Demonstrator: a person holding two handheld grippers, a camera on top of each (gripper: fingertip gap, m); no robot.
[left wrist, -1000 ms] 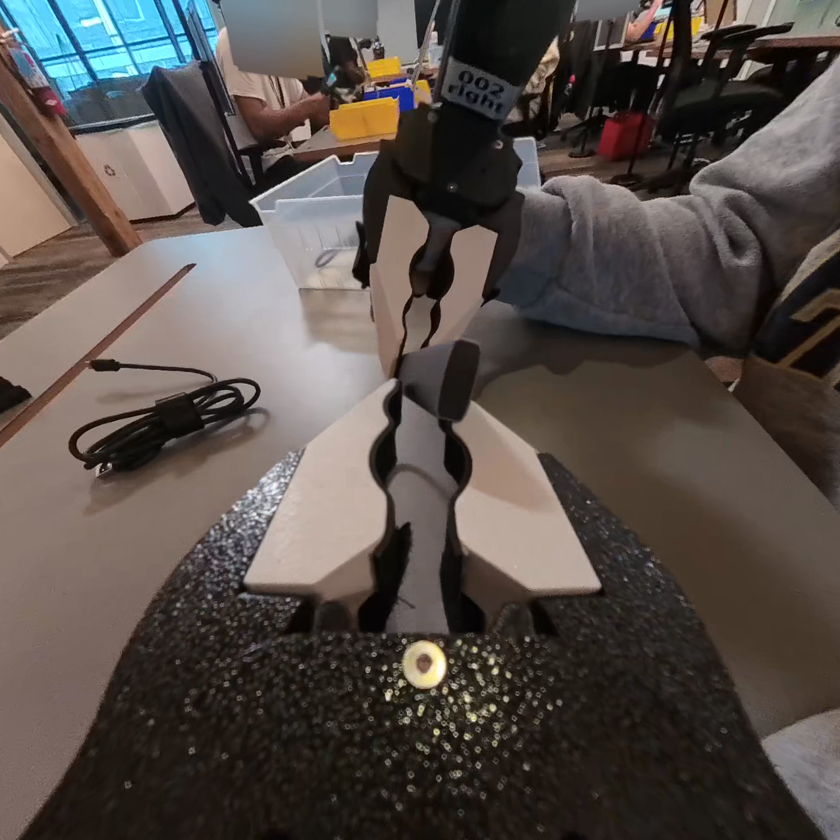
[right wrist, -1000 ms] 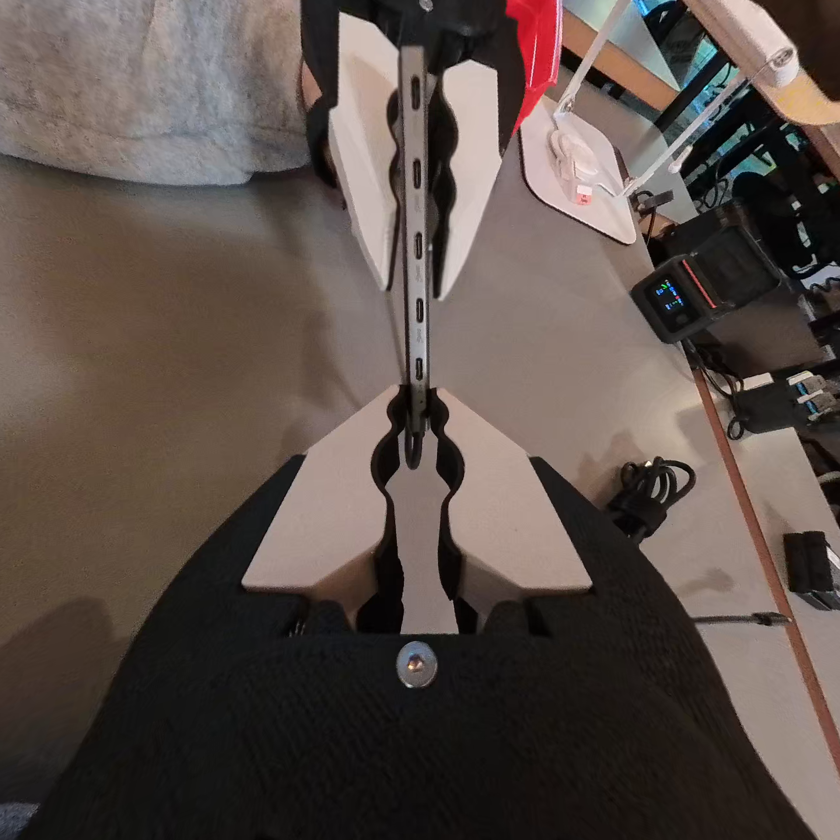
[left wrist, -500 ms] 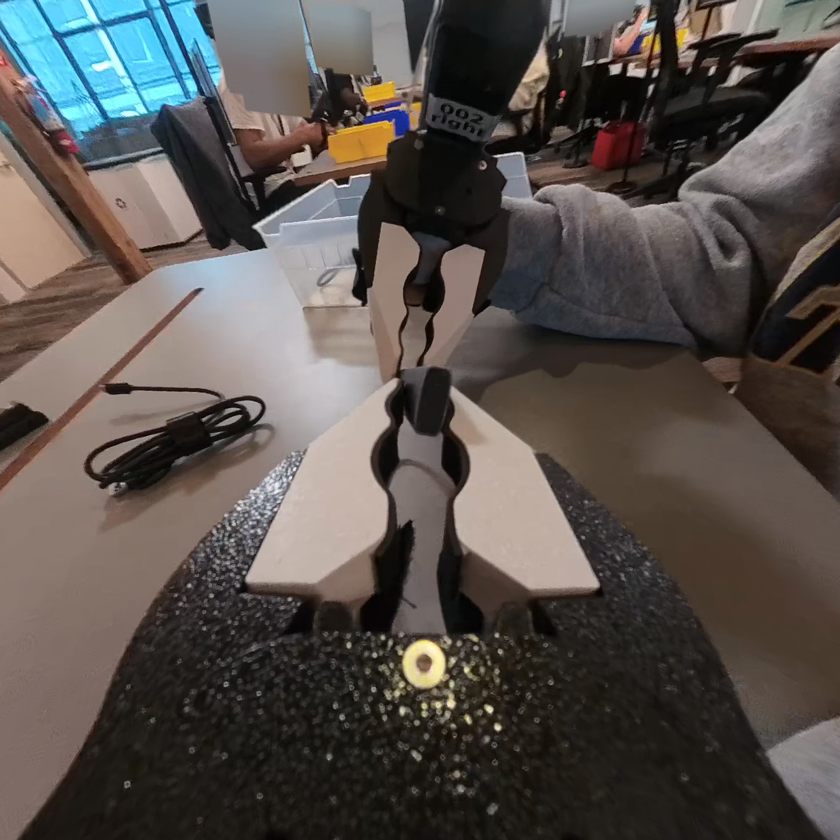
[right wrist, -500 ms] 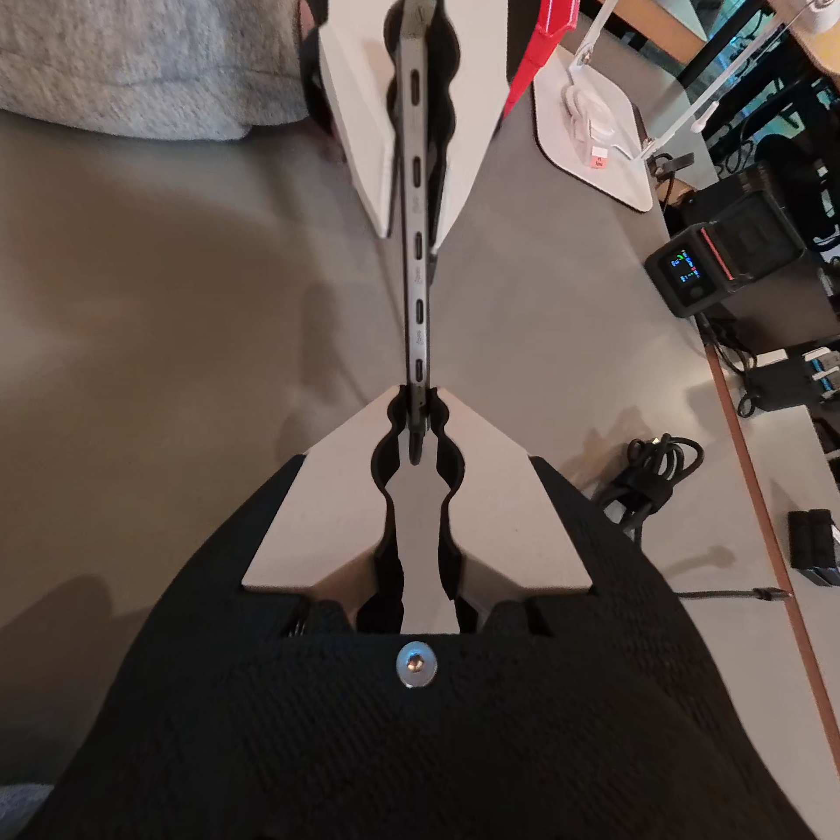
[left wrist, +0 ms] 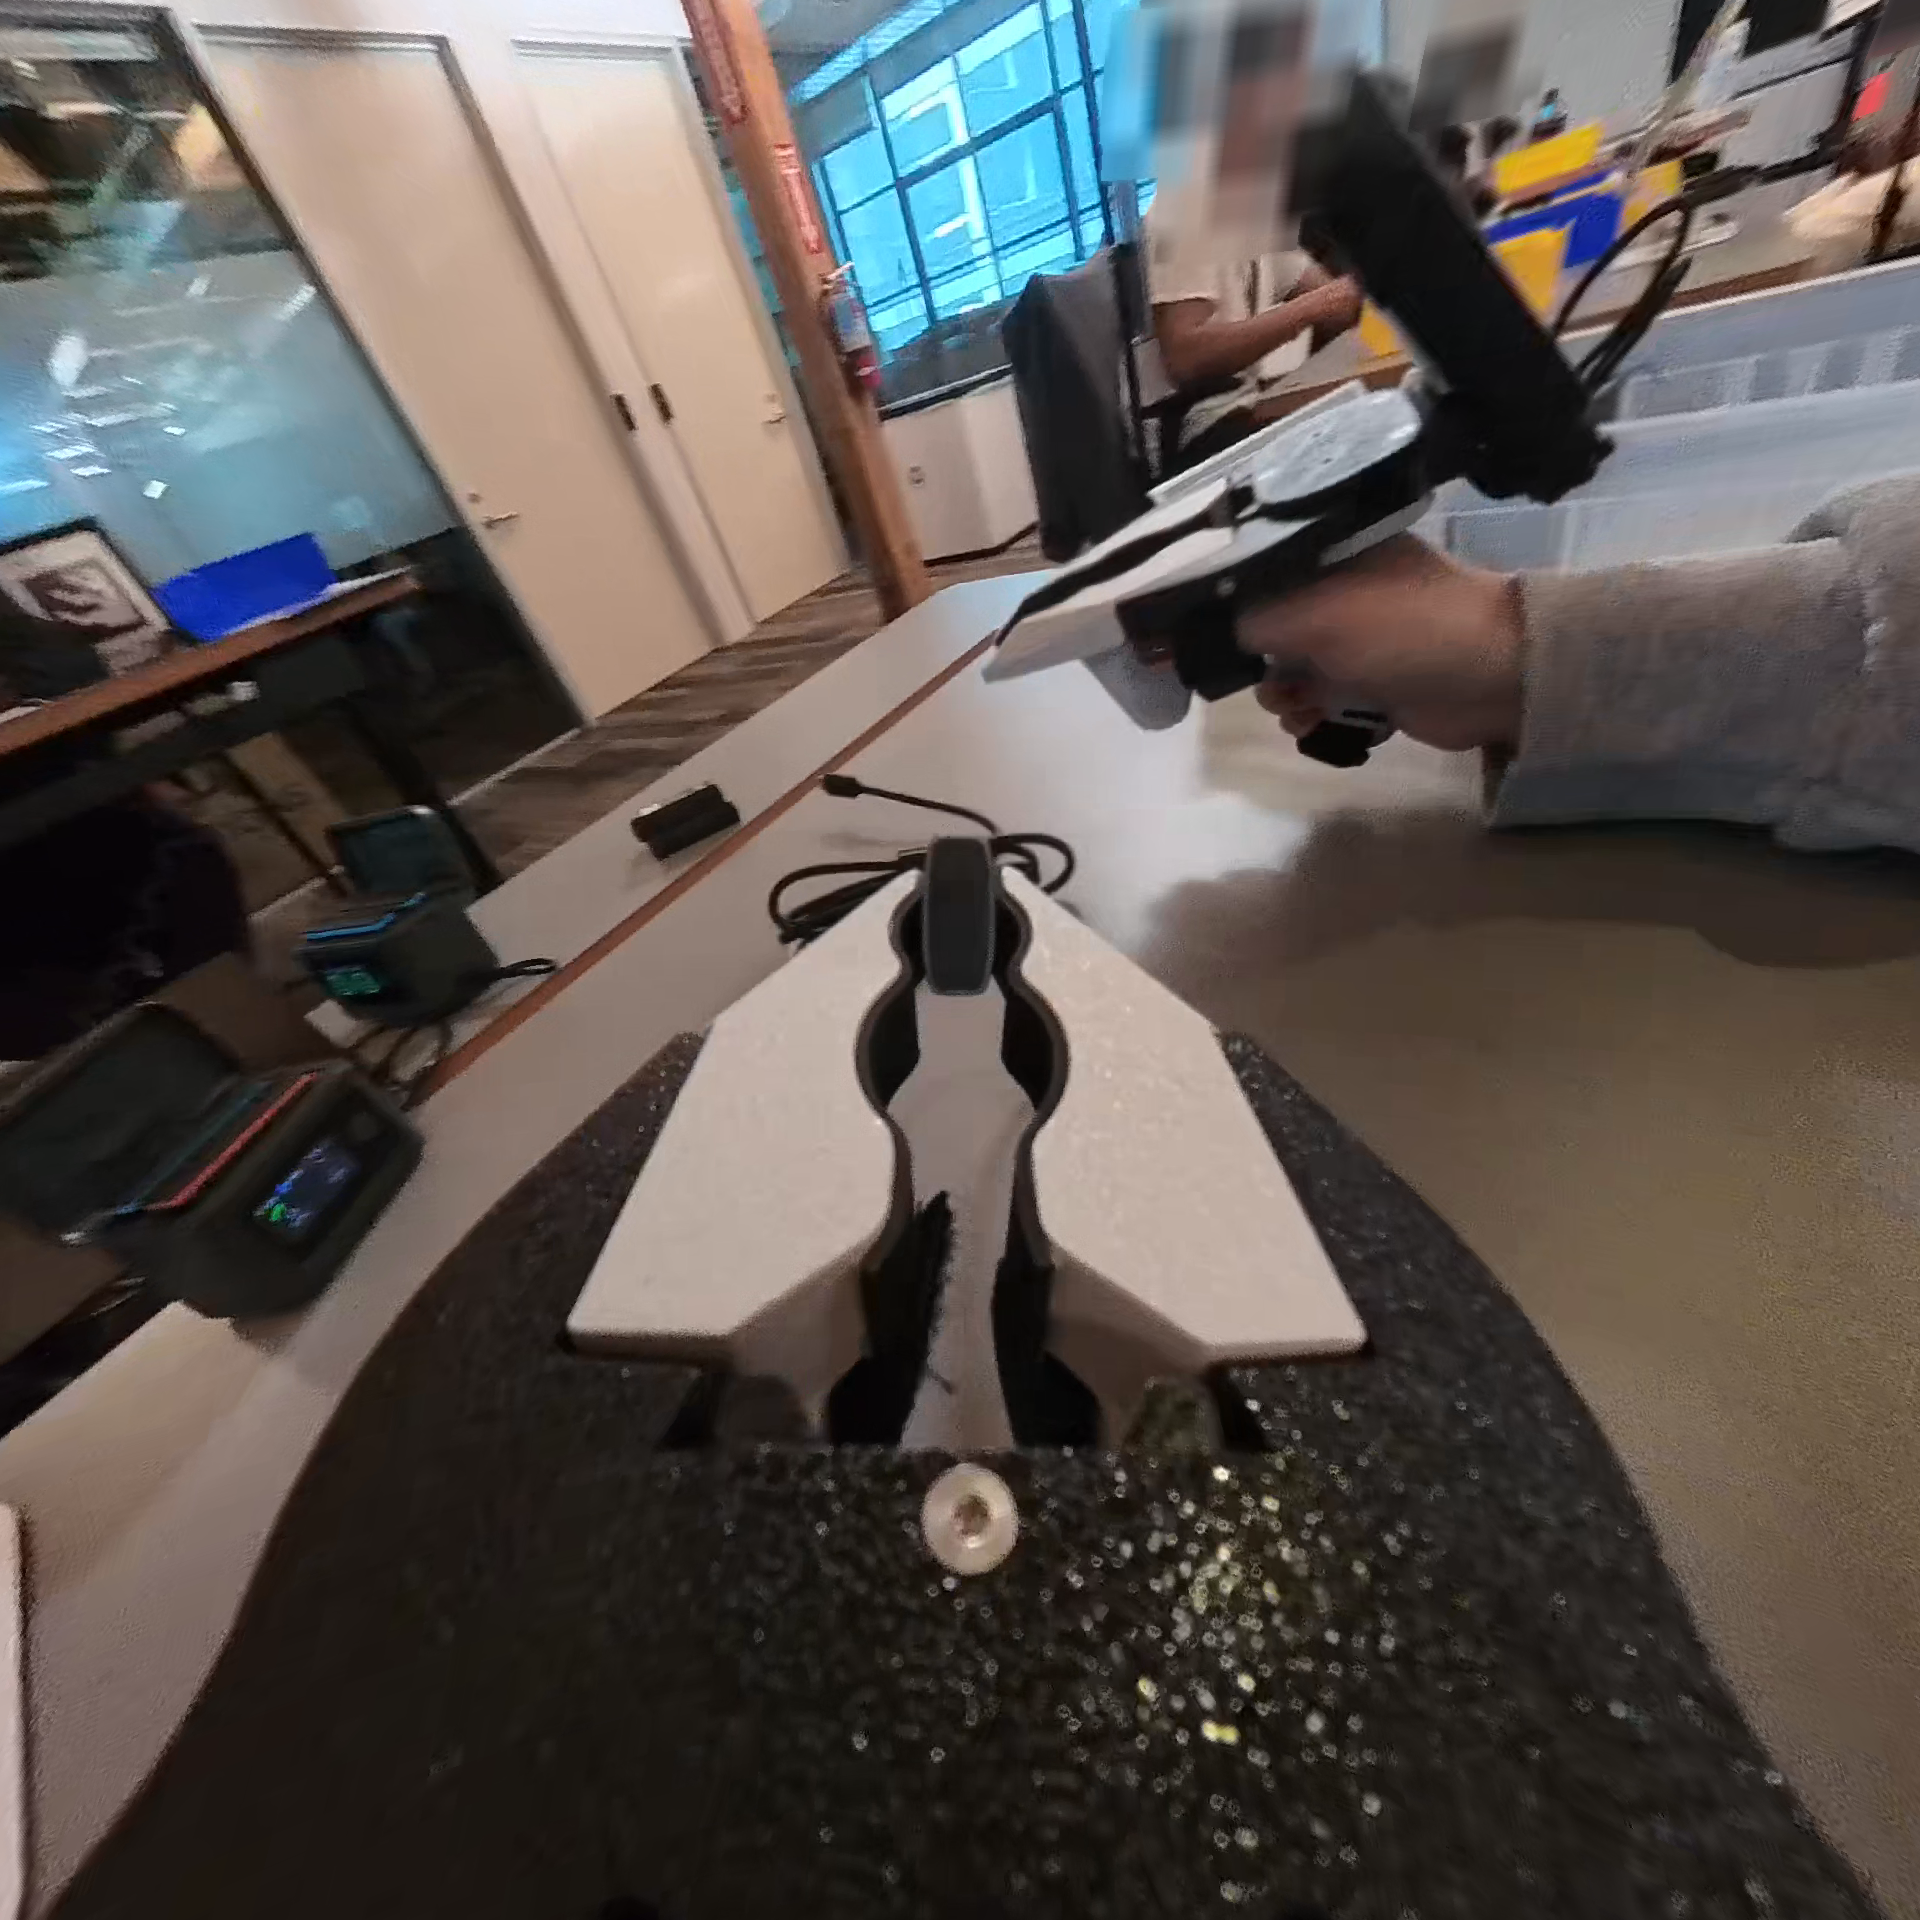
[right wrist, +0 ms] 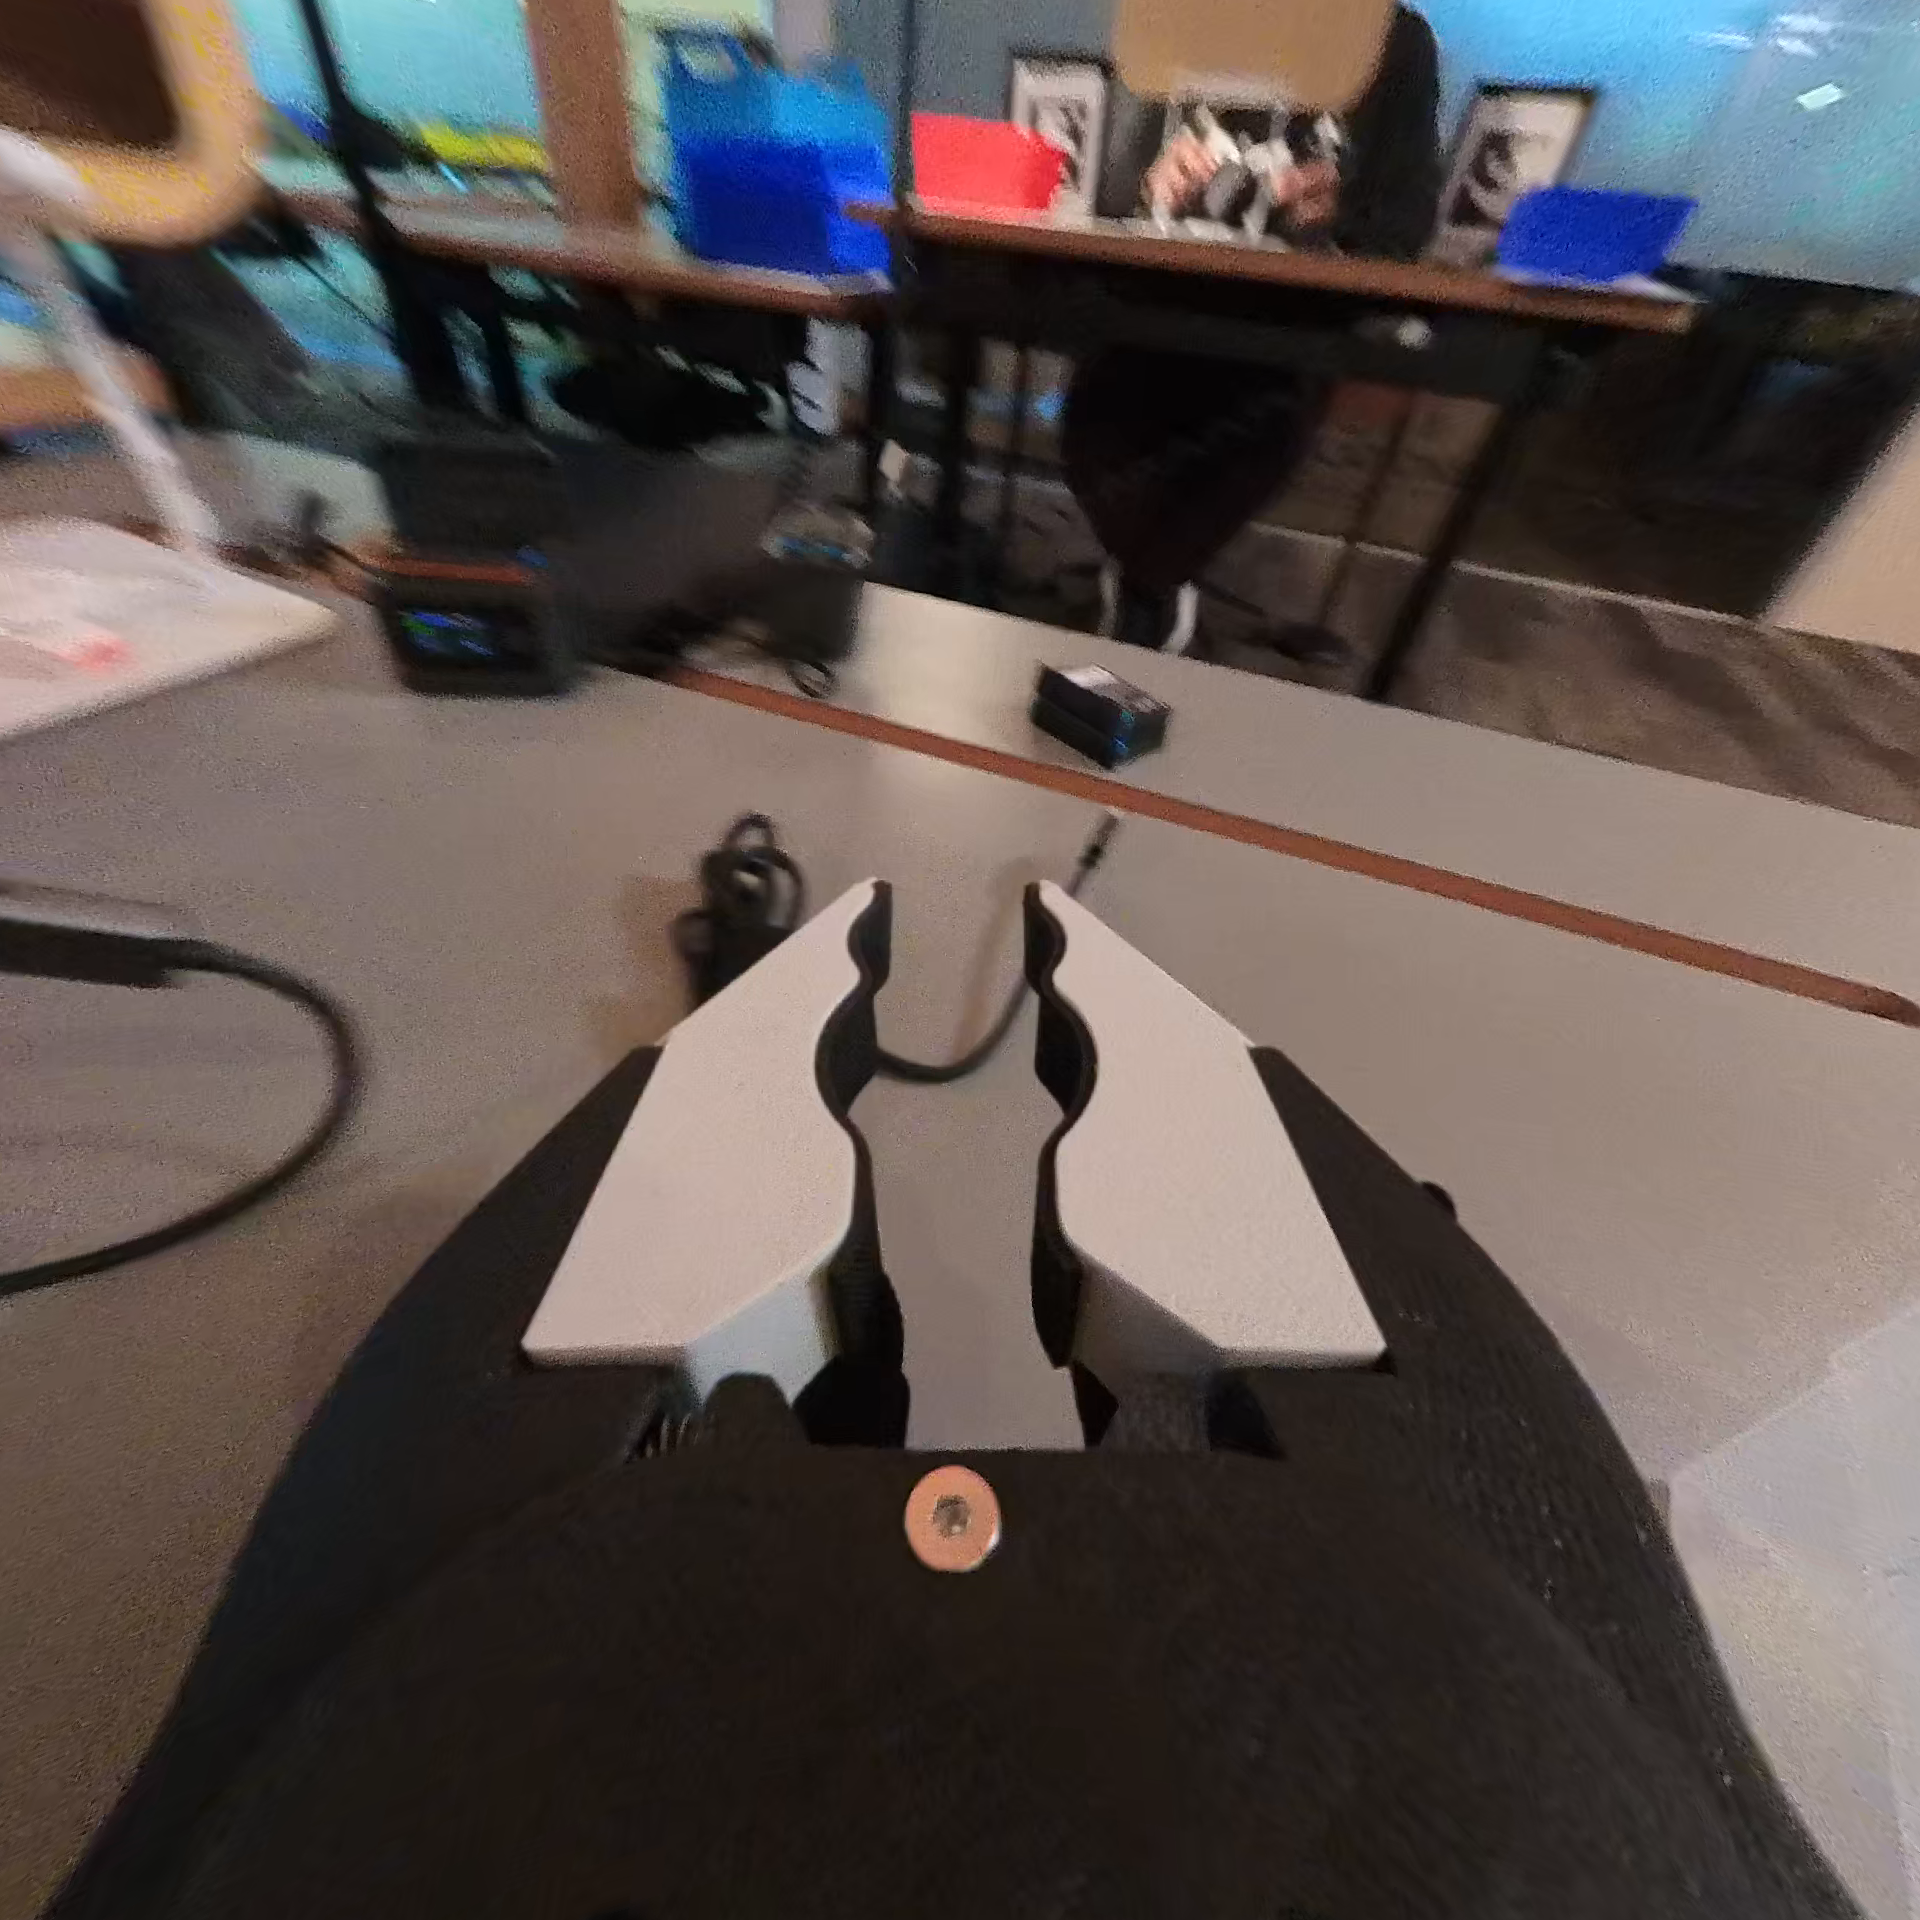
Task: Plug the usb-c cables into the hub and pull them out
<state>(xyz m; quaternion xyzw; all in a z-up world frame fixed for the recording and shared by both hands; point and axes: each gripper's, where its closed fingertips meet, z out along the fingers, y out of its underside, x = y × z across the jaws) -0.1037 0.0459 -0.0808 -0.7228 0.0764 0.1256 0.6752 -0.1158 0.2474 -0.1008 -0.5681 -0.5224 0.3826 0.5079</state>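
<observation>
Dark grey slim hub (left wrist: pixel 958 914) edge-on, clamped in left gripper (left wrist: pixel 958 940).

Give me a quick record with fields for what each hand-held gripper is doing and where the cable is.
left hand-held gripper: shut on the hub, seen end-on
right hand-held gripper: open, holding nothing, above the table
cable: black, coiled, on the table ahead of the right gripper
cable plug: loose on the table, not in the hub

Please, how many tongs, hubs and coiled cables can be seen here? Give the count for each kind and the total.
Left tongs and right tongs: 2
Hub: 1
Coiled cable: 1
Total: 4
</observation>
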